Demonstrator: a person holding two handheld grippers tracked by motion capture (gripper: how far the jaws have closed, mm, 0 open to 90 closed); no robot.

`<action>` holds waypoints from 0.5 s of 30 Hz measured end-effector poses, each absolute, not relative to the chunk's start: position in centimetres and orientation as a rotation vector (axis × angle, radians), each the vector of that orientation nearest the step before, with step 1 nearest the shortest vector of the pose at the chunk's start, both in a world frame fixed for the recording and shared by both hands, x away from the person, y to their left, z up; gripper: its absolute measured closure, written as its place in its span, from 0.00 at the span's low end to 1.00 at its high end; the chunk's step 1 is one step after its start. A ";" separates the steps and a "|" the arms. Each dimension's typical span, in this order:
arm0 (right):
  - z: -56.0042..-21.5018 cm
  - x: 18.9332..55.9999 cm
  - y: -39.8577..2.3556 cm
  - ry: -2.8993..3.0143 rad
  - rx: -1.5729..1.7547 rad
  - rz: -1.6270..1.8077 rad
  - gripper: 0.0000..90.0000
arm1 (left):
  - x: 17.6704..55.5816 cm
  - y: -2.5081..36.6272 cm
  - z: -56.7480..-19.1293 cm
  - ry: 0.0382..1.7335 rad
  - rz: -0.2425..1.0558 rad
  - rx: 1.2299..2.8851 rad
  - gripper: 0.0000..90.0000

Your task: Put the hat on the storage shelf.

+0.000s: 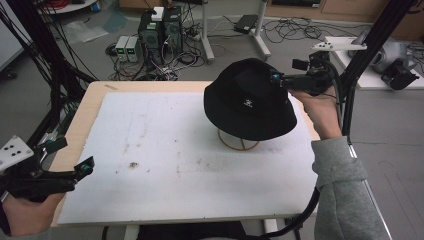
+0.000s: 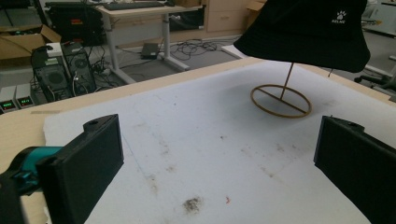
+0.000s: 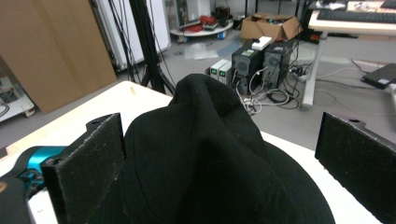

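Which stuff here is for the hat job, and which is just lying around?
For the job: black hat; wooden stand under it; right gripper, open at the hat's crown.

Lying about: computer towers; floor cables; cardboard box.

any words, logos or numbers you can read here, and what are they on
"KELME" (likely; small and soft) under a white paw-print logo, on the black fabric bucket hat that sits on the thin wooden ring-base stand.
Same white logo on the hat in the high view: too small to read.
Green lit displays on the two small grey boxes on the floor: too blurred to read.
No other legible text.
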State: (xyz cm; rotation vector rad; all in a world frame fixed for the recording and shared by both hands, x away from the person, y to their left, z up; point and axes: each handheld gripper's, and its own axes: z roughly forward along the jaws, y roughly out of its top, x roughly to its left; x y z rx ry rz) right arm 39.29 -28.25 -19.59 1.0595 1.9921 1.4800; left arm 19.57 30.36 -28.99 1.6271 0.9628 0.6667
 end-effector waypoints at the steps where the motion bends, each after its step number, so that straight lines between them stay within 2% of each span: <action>1: -19.8 38.9 -28.5 1.987 1.063 1.480 0.01 | 19.7 30.4 -29.1 0.964 0.665 1.627 0.02; 15: -21.7 36.2 -30.4 1.892 1.096 1.469 0.01 | 20.1 30.3 -29.4 0.971 0.653 1.622 0.02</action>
